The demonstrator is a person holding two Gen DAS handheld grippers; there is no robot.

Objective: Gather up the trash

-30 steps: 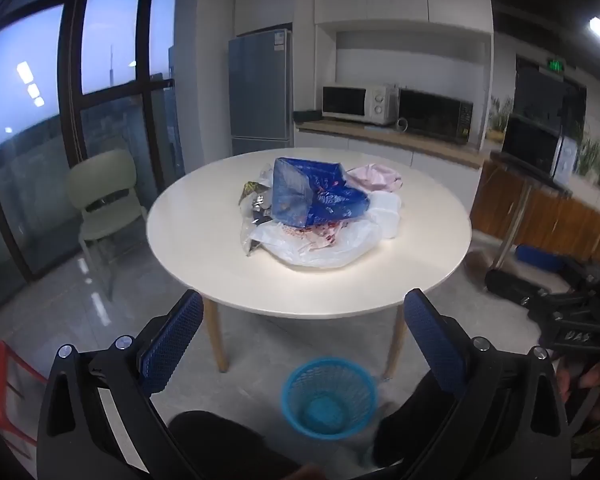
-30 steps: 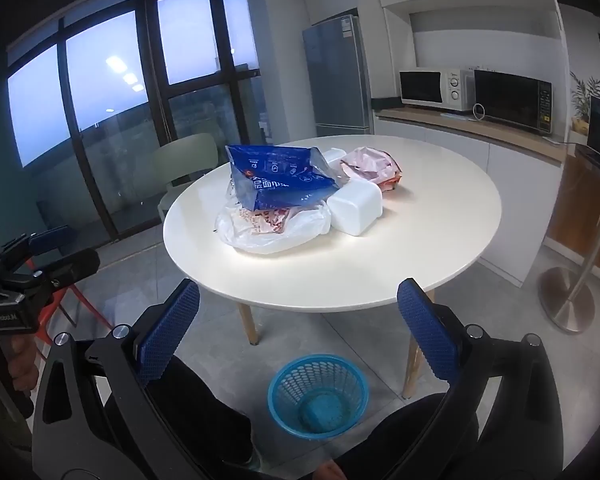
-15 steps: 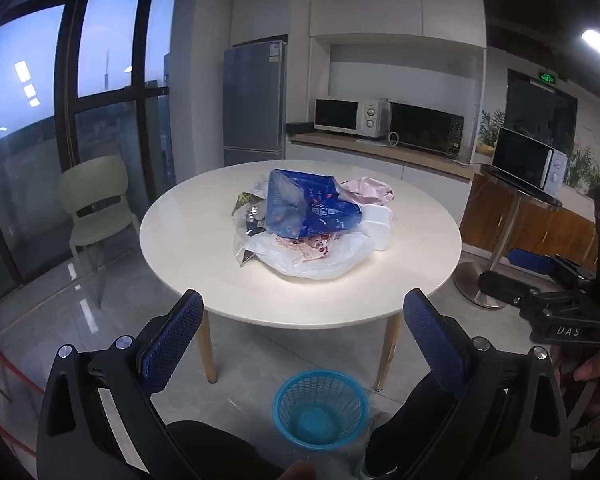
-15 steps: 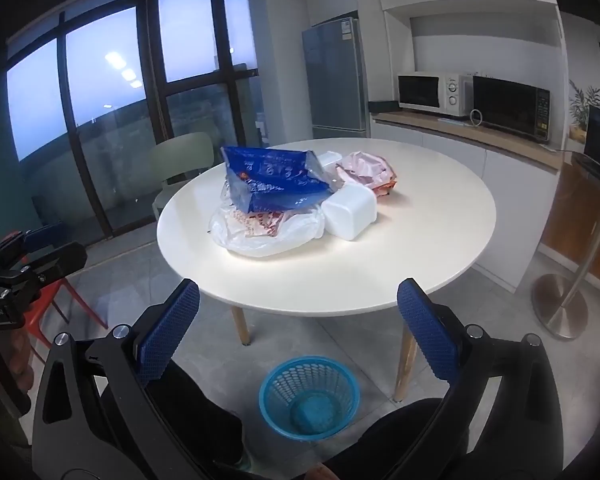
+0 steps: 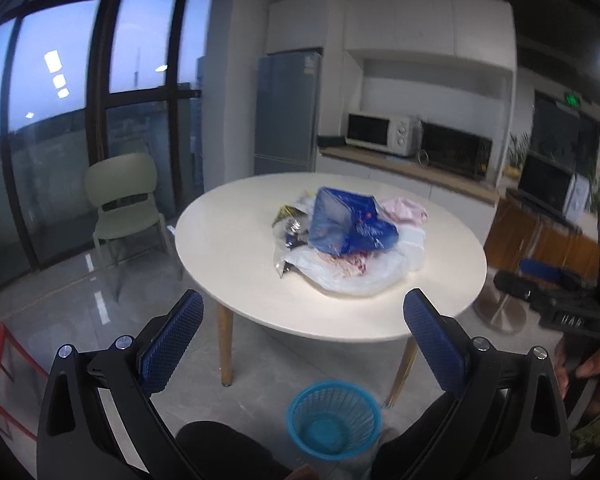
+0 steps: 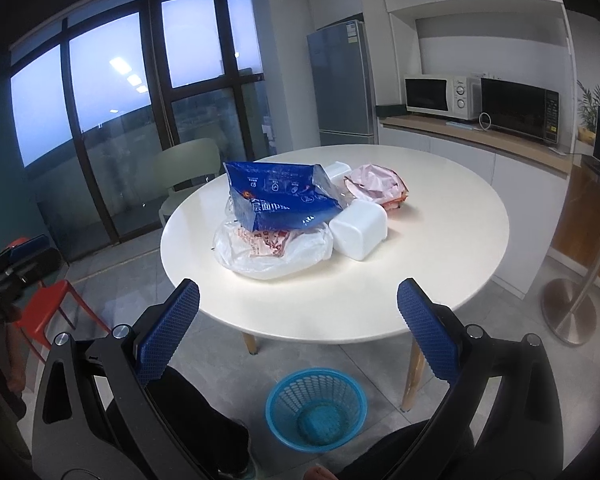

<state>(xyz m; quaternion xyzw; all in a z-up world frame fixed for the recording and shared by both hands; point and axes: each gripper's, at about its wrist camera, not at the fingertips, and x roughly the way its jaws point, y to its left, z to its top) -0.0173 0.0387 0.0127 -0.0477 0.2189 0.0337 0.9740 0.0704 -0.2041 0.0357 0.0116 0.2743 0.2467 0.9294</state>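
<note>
Centrally, the trash sits heaped on the round table [image 6: 440,248]: a blue bag [image 6: 278,202] leans over a white plastic bag [image 6: 268,250], with a white tub [image 6: 358,230] touching them at 3 o'clock and a pink wrapper [image 6: 376,184] at 1 o'clock behind it. From the left wrist, dark foil scraps [image 5: 290,226] lie at 9 o'clock of the blue bag [image 5: 344,226]. On the floor at 6 o'clock, below the table's near edge, stands a blue basket [image 6: 316,406]. Both grippers hover short of the table, well apart from the pile. The left gripper [image 5: 302,344] is spread wide and holds nothing; the right gripper [image 6: 298,330] is likewise spread and bare. A green chair [image 5: 122,200] stands at 9 o'clock by the window.
</note>
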